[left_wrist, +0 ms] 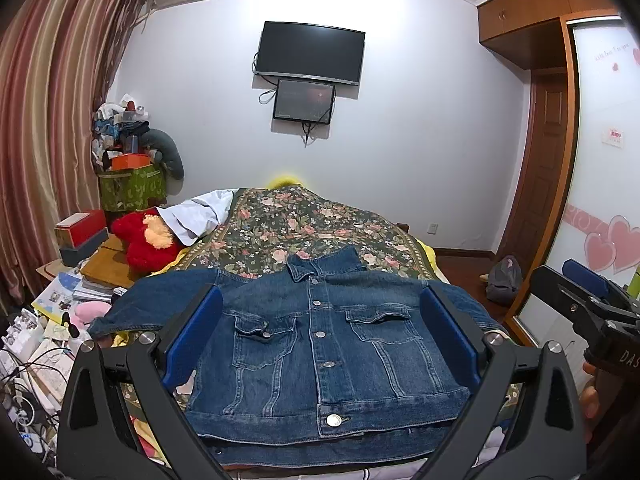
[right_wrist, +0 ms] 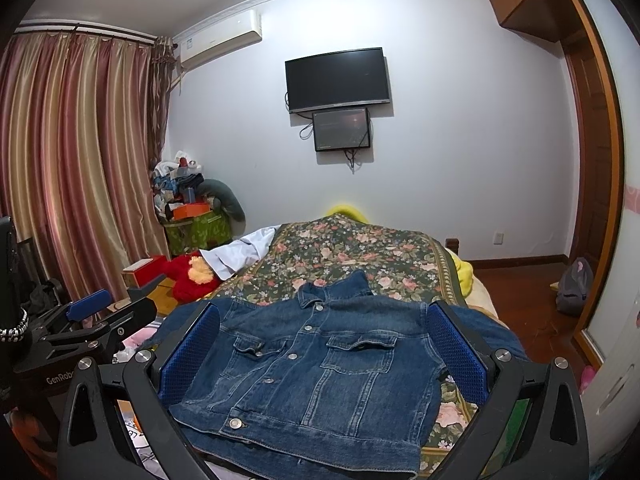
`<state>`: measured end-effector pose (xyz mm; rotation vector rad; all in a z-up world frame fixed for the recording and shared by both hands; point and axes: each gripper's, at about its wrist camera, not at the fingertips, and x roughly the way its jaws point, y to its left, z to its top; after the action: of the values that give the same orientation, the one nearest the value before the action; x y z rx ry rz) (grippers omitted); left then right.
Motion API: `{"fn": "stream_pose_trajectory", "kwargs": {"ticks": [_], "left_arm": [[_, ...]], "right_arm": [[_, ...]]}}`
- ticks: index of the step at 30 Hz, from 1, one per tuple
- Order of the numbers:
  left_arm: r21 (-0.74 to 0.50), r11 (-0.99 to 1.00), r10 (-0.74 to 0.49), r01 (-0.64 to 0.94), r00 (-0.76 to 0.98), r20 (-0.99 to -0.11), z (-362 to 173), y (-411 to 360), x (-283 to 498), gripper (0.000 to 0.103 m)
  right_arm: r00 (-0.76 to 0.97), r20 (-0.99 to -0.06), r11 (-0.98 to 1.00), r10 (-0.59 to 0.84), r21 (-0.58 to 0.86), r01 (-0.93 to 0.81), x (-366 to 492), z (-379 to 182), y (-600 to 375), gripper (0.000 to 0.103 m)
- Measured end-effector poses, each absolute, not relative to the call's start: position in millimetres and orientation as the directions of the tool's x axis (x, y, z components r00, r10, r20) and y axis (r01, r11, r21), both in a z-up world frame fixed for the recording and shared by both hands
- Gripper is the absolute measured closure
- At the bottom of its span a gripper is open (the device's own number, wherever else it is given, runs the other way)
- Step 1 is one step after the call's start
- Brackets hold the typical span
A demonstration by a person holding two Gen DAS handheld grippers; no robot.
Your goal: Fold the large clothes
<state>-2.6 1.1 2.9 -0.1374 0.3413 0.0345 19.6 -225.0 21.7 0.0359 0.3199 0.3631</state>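
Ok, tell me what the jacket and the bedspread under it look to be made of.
Jacket: denim, likely cotton; faded blue weave, contrast seam stitching, shiny metal-looking snap buttons. Bedspread: soft woven or printed fabric, matte, dark with pink roses; exact fibre cannot be told.

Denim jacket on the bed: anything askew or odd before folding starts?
The denim jacket lies face up and buttoned on the floral bedspread, sleeves spread. Its collar is rumpled. Both grippers, left and right, are open and hold nothing.
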Motion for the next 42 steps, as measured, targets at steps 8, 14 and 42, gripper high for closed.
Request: {"fn": "stream_pose_trajectory", "kwargs": {"ticks": [8, 14, 42], "left_arm": [[-0.129, 0.99, 0.01, -0.056, 0.944, -0.33, 4.1, 2.6, -4.5, 0.003], [-0.129, 0.99, 0.009, -0.055, 0.944, -0.33, 3.7, 2.0, -5.0, 0.003], [-0.152, 0.987, -0.001, -0.057, 0.935, -0.354, -0.2, 17.3, 7.4, 0.003]], "right_arm": [[0.886, -0.3, 0.935, 0.354, 0.092, -0.343, 18.3, 24.4, -227.2, 0.0], [0.886, -0.299, 0.935, 0.355, 0.092, -0.343, 18.5, 25.3, -227.8, 0.0], [0.877, -0.329, 0.936, 0.351, 0.096, -0.339, 32.6, 14.3, -214.8, 0.0]]}}
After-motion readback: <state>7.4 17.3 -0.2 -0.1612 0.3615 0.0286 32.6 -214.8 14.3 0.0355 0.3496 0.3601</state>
